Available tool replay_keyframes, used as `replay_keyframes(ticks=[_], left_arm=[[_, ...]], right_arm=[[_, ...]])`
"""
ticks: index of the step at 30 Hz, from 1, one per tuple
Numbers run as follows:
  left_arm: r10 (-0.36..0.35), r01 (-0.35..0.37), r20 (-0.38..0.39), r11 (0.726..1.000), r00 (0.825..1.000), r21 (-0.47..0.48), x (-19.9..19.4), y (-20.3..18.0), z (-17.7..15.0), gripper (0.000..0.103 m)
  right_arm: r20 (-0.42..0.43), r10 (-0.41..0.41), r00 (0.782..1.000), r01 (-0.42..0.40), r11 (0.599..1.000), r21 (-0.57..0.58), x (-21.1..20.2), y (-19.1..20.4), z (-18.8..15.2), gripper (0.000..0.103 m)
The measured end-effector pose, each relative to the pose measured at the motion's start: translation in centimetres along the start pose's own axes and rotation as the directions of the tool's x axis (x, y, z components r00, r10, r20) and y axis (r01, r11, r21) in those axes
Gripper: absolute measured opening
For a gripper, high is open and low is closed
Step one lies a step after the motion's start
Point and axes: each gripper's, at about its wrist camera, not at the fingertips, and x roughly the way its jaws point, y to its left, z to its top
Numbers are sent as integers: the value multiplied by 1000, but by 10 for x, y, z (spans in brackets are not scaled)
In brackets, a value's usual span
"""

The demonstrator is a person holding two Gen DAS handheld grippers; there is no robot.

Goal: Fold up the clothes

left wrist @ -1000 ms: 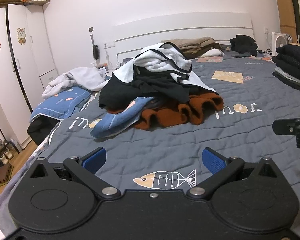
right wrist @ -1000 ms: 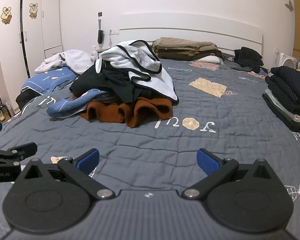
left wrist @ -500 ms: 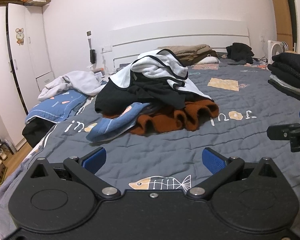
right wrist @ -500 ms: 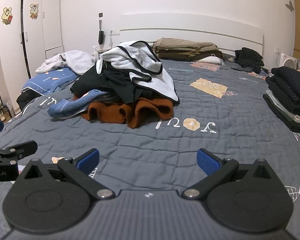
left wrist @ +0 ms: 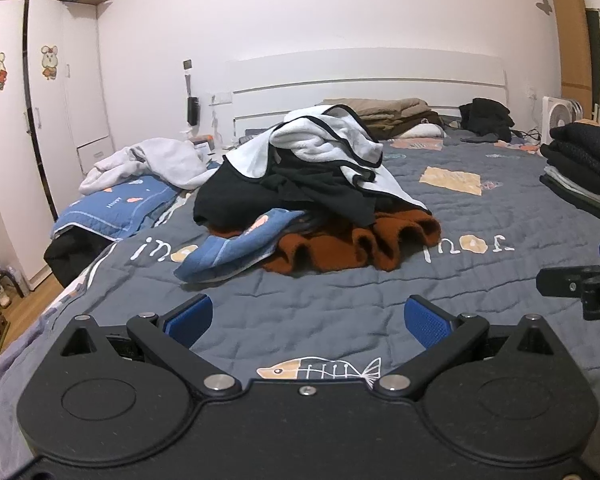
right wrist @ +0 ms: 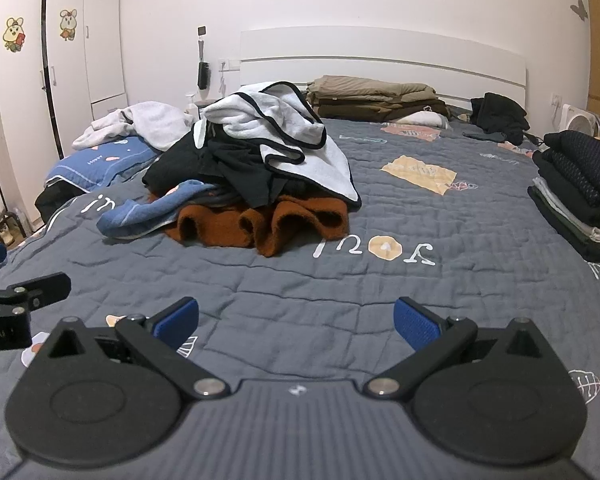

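Note:
A heap of unfolded clothes point(left wrist: 316, 188) point(right wrist: 252, 176) lies mid-bed: a white garment with black trim point(left wrist: 332, 140) on top, black clothes under it, a rust-brown knit point(left wrist: 360, 240) and a blue cloth point(left wrist: 228, 252) at the front. My left gripper point(left wrist: 306, 318) is open and empty above the grey quilt point(left wrist: 300, 304), well short of the heap. My right gripper point(right wrist: 296, 320) is likewise open and empty, also short of the heap. Each gripper's finger shows at the edge of the other's view.
A stack of folded dark clothes point(right wrist: 580, 192) sits at the bed's right edge. Folded tan bedding point(right wrist: 372, 96) and a black garment point(right wrist: 500, 116) lie by the headboard. A blue pillow point(left wrist: 116, 208) with a white garment lies left. White wardrobes point(left wrist: 40, 120) stand left; a fan point(left wrist: 560, 116) right.
The left gripper's view has tilted and shifted slightly, so the heap now sits a bit more to the right and level. The right gripper has barely moved. Both stay open.

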Motion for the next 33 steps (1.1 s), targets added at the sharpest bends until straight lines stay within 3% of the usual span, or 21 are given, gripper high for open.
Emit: replay_keyframes(ticks=[12,18,22,33], left_arm=[[-15,15,-7,1000,1000,-3,3,-1,1,103],[-14,14,3,999,1000,42,4,-5,1,103],[-30,30,-10,999,1000,16,8,-2,2,103],[-51,52,-23,998,998,30,22,8,6,103]], right_arm=[[18,10,1000,-10,1000,0,-3,2,-1,103],[36,-4,999,3,1000,10,-7,3,-2,103],[41,8,999,-9,1000,17,-7,4,2,103],[18,-1,1000,1,1000,2,25,6,14,103]])
